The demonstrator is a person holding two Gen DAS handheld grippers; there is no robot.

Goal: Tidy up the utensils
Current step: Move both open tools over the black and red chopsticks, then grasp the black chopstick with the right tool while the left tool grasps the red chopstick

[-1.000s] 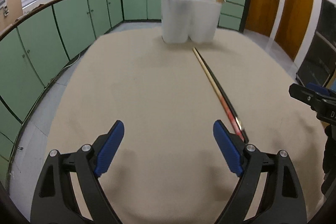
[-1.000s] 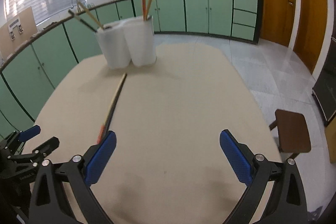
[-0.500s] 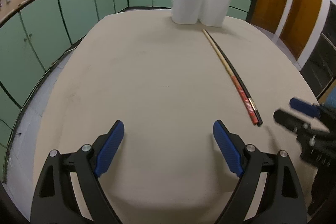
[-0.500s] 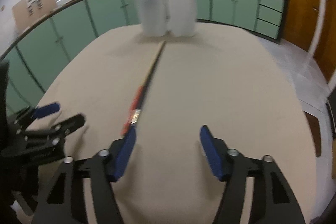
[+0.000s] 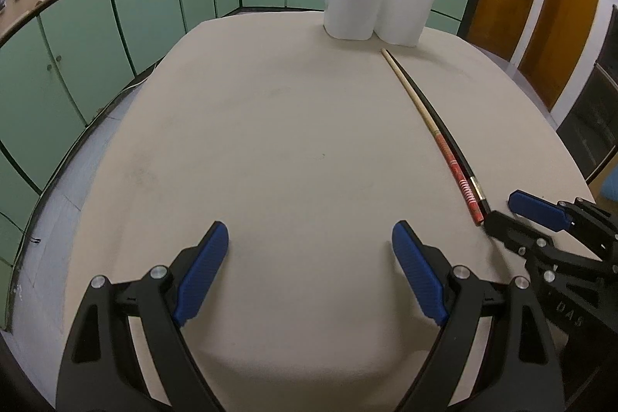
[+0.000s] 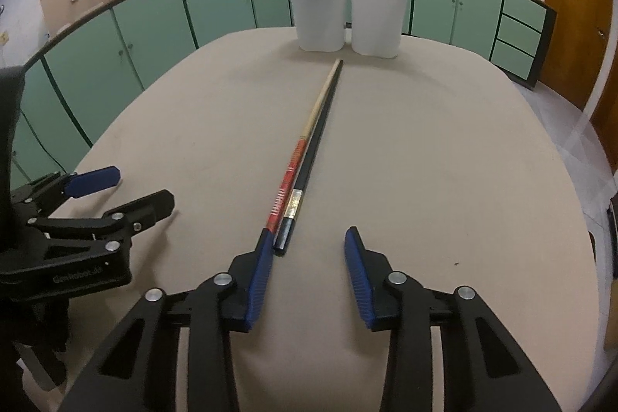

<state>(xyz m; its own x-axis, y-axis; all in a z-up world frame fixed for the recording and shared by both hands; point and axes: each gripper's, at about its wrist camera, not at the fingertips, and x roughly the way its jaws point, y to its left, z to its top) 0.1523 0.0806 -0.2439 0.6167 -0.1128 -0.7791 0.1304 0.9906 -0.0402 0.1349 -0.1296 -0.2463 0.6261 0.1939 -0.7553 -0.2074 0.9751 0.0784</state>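
Tops of the utensils standing in the white two-compartment plastic holder (image 6: 347, 14) are cut off by the frame edge. On the beige table (image 6: 444, 161), a red-and-tan wooden chopstick (image 6: 305, 149) and a black chopstick with a metallic band (image 6: 314, 145) lie side by side, tips toward the holder at 12 o'clock. Right gripper (image 6: 307, 240): jaws partly open, holding nothing, left blue pad at the red chopstick's butt end. Left gripper (image 5: 309, 238): wide open, empty. Holder's left cup: dark and tan sticks; right cup: red and tan ones.

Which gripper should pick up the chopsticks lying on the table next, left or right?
Right. The right gripper is open at the near ends of the chopsticks; the left gripper is off to their side over bare table.
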